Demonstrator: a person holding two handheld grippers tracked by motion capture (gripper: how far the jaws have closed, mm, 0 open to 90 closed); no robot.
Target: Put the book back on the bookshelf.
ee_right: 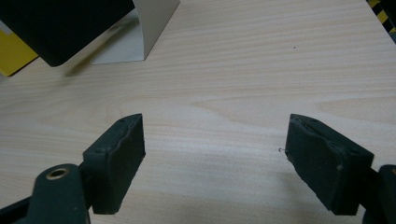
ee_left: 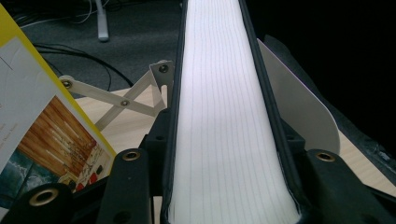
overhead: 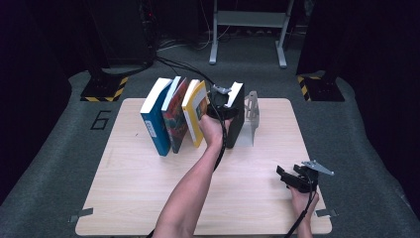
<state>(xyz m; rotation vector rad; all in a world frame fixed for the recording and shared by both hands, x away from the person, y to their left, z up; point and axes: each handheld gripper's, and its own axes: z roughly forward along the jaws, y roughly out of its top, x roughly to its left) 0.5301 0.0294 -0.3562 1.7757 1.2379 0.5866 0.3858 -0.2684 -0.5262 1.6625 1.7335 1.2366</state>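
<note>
A black book stands near the back of the wooden table, held off the surface at one corner. My left gripper is shut on its top edge; the left gripper view looks along the white page edges between the two black jaws. Left of it lean a yellow book, a red patterned book and a blue book. A white metal bookend stands just right of the black book. My right gripper rests open near the table's front right, nothing between its fingertips.
A dark floor surrounds the table, with a painted "6" at the left. Black stands with yellow-striped bases and a grey metal frame sit behind the table. Cables trail across the floor.
</note>
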